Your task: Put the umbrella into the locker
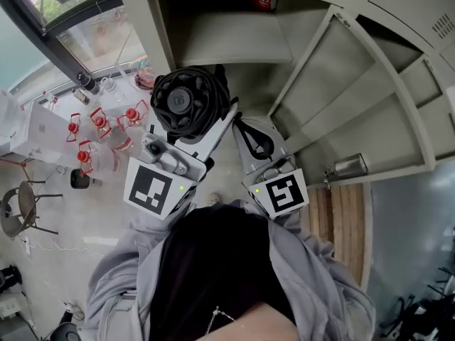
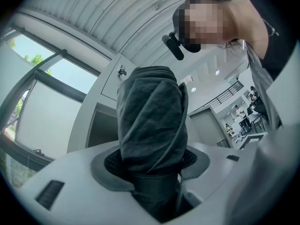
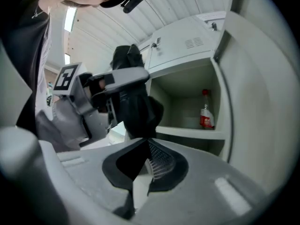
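A tall pale metal locker (image 1: 229, 42) stands with one compartment open, its door (image 1: 370, 123) swung wide to the right, probably so nothing blocks the way in. A person in a grey hoodie holds a folded black umbrella (image 1: 188, 99) just outside that compartment, near the front left corner of its shelf and not yet past the front edge. The left tongs (image 2: 150, 168) are spread wide and clamped around the umbrella's rolled fabric partway along its length. One end faces the opening, which would likely let it slide in endwise. The right tongs (image 3: 143, 146) sit just beside and below the umbrella with their pads drawn together at the tips. Nothing shows between them, so they seem to be on standby. A small red-labelled bottle (image 3: 206, 110) stands toward the back right corner of the shelf, leaving its left side free. Only the head view shows the open door. Only the left gripper view shows the pads pressing into the fabric. The right gripper view alone shows the bottle's spot and the bare shelf beside it.
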A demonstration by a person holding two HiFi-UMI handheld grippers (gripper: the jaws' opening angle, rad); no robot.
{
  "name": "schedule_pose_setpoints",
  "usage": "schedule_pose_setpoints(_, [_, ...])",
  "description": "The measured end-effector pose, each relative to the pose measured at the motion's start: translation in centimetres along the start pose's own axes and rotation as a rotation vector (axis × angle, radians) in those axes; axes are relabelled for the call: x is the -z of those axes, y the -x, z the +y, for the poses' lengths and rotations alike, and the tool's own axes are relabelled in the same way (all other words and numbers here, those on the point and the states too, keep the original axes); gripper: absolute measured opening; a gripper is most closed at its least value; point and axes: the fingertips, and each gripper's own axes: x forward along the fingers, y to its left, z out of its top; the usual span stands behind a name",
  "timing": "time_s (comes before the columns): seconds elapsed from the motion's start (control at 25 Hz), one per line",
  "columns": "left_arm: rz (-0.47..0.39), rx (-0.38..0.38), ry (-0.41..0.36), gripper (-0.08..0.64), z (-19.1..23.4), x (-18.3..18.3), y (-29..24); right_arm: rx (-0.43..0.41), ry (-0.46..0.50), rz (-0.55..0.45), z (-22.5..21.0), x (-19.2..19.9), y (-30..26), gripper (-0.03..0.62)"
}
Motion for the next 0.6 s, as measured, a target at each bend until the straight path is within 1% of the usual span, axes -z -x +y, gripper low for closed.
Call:
schedule_pose_setpoints(0.08, [-0.010, 0.000, -0.007, 0.247, 0.1, -0.3, -0.4, -0.108, -0.004, 0.071, 1.9, 1.4, -0.9, 0.003])
schedule_pose_setpoints(0.12, [-0.014, 0.000, -0.010, 0.247, 0.1, -0.4, -0.6, -0.150, -0.010, 0.091, 2.7, 1.8, -1.3, 0.003])
schedule_pose_setpoints(0.2, [-0.022, -0.002, -0.014, 0.247, 0.0, -0.8, -1.0, -0.211, -0.010, 0.100, 3.7, 1.8, -2.1, 0.003])
schedule_pose_setpoints(0.24, [-0.025, -0.002, -0.015, 0.247, -0.1, -0.9, -1.1, -0.229, 0.000, 0.093, 3.9, 1.4, -2.5, 0.003])
schedule_pose_setpoints(0.28, [-0.021, 0.000, -0.014, 0.247, -0.3, -1.0, -1.2, -0.233, 0.017, 0.080, 3.9, 0.9, -2.8, 0.004])
schedule_pose_setpoints(0.36, [-0.011, 0.001, -0.021, 0.247, -0.7, -1.2, -1.3, -0.205, 0.056, 0.046, 3.0, -0.5, -3.3, 0.003])
schedule_pose_setpoints(0.48, [-0.031, -0.018, -0.078, 0.247, -0.7, -2.5, -1.5, -0.133, 0.095, 0.006, 1.2, -2.3, -3.7, 0.003])
schedule_pose_setpoints(0.6, [-0.036, -0.038, -0.115, 0.247, -0.4, -3.1, -1.6, -0.092, 0.098, -0.018, 0.0, -3.3, -4.2, 0.003])
